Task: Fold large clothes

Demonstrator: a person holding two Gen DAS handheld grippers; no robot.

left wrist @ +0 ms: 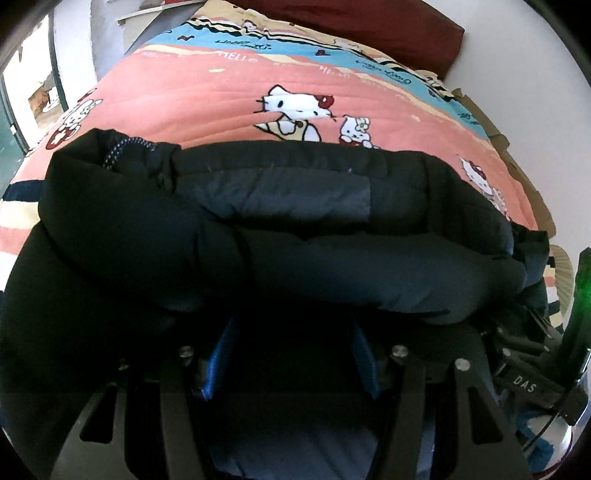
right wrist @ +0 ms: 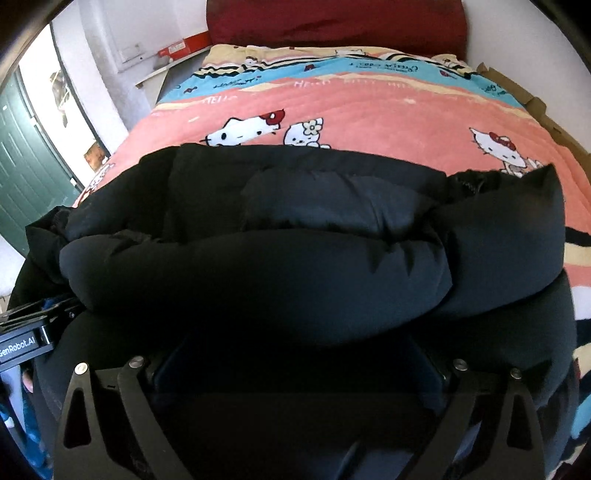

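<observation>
Pressing into (left wrist view): left hand-held gripper (left wrist: 291, 354) is buried under the black puffer jacket (left wrist: 280, 236); fingertips hidden, so how far open cannot be told.
Jacket place: bunched in thick rolls on the pink cartoon-cat quilt (left wrist: 229, 96) of the bed.
Right wrist view: right hand-held gripper (right wrist: 299, 365) likewise covered by the jacket (right wrist: 295, 258); opening cannot be told.
Behind: dark red headboard (right wrist: 332, 22); green door (right wrist: 22, 170) at left.

A matt, padded black cloth jacket (left wrist: 280, 236) lies on a soft quilted pink bedspread (left wrist: 221, 96); the left tool (left wrist: 291, 354) shows matt black plastic with metal screws.
</observation>
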